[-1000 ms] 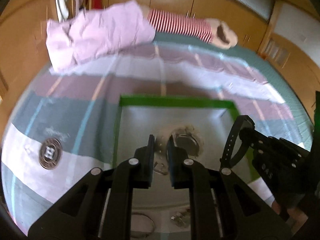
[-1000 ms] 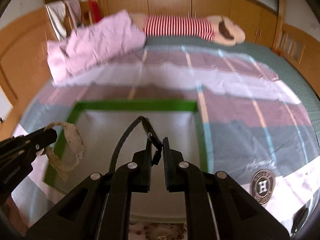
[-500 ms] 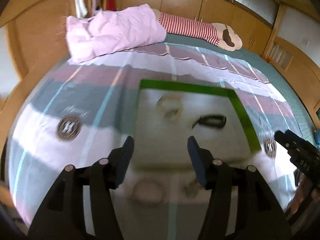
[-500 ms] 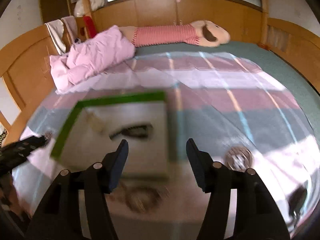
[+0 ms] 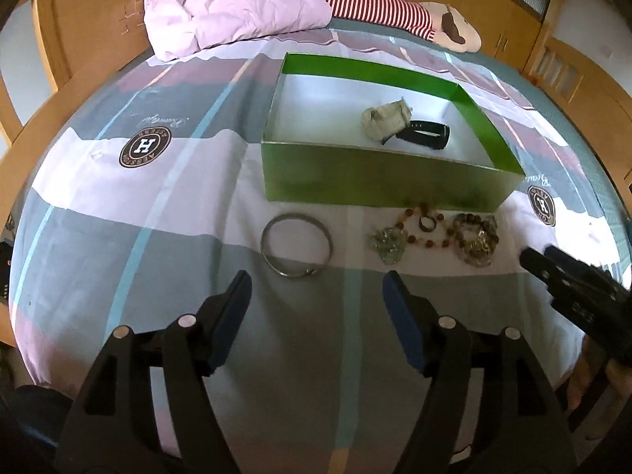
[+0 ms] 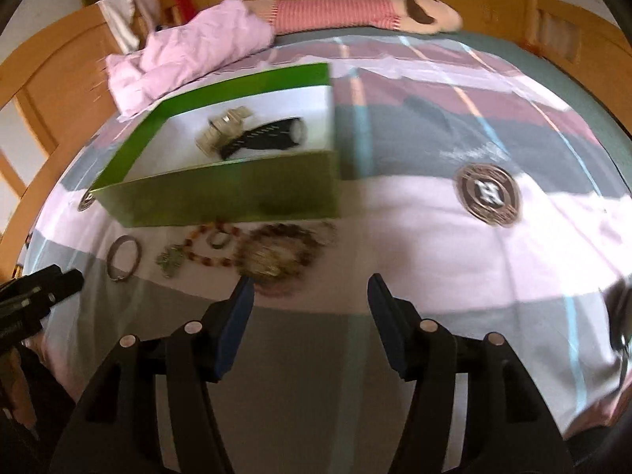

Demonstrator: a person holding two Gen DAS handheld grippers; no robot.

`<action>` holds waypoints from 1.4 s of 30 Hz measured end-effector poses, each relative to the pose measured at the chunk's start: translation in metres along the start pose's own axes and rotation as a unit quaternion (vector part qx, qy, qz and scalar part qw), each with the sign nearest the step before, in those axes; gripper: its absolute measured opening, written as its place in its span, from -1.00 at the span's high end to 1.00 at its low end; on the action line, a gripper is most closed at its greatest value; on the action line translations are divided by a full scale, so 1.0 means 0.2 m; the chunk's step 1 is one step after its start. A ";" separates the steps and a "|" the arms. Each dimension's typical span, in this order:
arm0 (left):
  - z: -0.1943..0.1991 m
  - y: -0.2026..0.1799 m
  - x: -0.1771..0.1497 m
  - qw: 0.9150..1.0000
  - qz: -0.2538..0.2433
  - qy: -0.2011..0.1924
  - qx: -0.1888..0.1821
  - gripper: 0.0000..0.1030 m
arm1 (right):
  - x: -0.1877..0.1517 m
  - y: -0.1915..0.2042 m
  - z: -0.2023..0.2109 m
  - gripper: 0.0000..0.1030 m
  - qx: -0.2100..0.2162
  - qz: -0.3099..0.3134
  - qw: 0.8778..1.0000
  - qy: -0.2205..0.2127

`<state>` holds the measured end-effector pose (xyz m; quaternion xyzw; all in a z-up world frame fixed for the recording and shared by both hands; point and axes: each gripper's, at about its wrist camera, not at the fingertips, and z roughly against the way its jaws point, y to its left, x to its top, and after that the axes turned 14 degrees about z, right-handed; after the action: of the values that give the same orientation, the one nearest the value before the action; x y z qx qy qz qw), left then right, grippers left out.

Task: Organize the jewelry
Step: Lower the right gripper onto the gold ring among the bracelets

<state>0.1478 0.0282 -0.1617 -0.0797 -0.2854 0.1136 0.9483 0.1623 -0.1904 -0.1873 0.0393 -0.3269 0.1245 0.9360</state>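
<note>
Your left gripper hangs over the bedspread with its fingers spread wide and nothing between them. Your right gripper is the same, fingers parted and empty. The green box sits on the bedspread, and inside it the pale watch and the black watch lie touching, toward the box's far right corner. Along the box's near wall, on the bedspread, lie the silver bangle, a green pendant, an amber bead strand around a small ring, and a bead cluster.
</note>
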 end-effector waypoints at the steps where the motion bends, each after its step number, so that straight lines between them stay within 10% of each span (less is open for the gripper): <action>1: 0.00 0.00 0.00 1.000 -0.001 0.000 0.000 -0.35 | 0.02 0.02 -0.02 -0.14 -0.001 0.008 1.000 -0.001; 12: -0.02 0.03 -0.03 1.000 0.006 0.009 0.010 -0.47 | 0.10 0.12 -0.27 -0.09 0.010 0.071 0.996 0.050; 17: -0.02 0.05 -0.02 1.000 0.012 0.011 0.013 -0.49 | 0.00 0.17 -0.17 -0.09 0.139 0.093 0.983 0.078; 27: -0.10 0.03 -0.02 1.000 0.011 0.011 0.018 -0.50 | 0.03 -0.09 -0.11 -0.06 0.053 0.014 0.998 0.037; 42: -0.32 0.10 0.07 0.997 0.044 0.026 0.049 -0.51 | 0.16 0.10 -0.34 0.44 0.042 0.070 0.995 0.053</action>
<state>0.1915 0.0459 -0.2106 -0.0481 -0.2511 0.1668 0.9523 0.2228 -0.1532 -0.2205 0.0488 -0.2736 0.2051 0.9385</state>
